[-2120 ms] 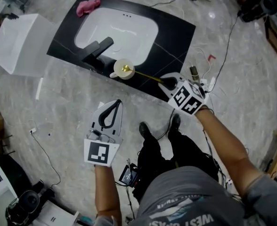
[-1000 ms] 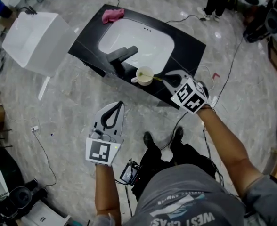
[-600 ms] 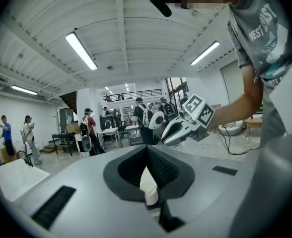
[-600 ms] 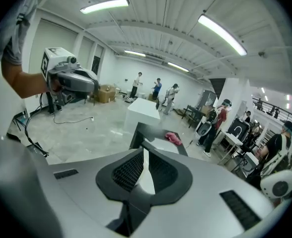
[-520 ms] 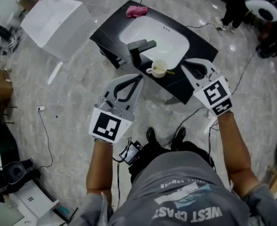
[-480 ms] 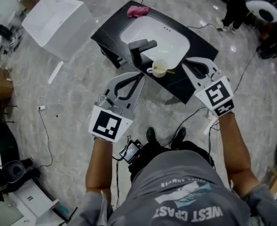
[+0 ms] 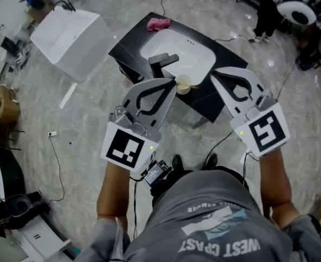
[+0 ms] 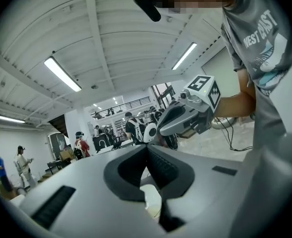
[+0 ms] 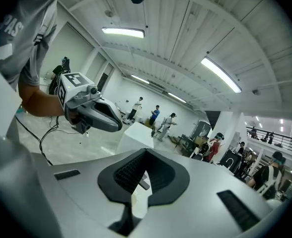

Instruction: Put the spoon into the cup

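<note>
Left gripper (image 7: 173,83) and right gripper (image 7: 213,75) held high above the counter (image 7: 129,49), jaws together, empty; cup (image 7: 185,89) at 12 o'clock, spoon (image 7: 180,84) apparently inside; task seemingly complete.

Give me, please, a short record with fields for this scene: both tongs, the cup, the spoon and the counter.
left tongs: shut, nothing between the jaws, held in the air
right tongs: shut, nothing between the jaws, held in the air beside the left
cup: upright on the black counter, near the faucet, at the near rim of the white sink
spoon: too small to make out here
pink cloth: on the counter's far corner
</note>
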`<state>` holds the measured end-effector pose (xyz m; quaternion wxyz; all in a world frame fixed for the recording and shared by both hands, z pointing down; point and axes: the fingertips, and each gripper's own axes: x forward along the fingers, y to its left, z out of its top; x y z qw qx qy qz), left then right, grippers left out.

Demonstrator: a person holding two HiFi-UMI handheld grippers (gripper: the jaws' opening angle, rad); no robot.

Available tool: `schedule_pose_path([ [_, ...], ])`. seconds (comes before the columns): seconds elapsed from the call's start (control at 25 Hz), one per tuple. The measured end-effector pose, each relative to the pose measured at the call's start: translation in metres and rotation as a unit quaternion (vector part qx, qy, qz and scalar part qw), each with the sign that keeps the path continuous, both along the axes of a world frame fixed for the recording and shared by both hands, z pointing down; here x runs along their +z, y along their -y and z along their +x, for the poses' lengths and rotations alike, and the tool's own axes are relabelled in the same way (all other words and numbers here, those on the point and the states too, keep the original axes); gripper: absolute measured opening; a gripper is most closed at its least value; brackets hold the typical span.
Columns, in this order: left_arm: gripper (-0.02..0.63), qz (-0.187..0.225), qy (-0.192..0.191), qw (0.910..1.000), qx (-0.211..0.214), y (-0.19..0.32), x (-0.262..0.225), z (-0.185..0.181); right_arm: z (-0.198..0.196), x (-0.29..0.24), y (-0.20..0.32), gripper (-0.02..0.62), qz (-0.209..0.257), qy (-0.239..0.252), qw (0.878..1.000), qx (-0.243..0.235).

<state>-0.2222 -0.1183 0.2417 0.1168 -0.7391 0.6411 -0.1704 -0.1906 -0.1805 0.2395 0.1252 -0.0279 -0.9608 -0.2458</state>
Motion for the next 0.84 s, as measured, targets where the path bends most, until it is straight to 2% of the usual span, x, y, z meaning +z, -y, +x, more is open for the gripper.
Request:
schedule_pose_path([
  [0.4,0.002,0.016,0.041,0.9985,0.033,-0.002,-0.028,0.037,0.032,-0.031,-0.019,0.029,0.012,0.026,1.0,0.005],
  [0.84,0.002,0.026,0.053,0.9969,0.052,-0.008,-0.039,0.061,0.054,-0.048,-0.033,0.029,0.017,0.036,0.999,0.015],
])
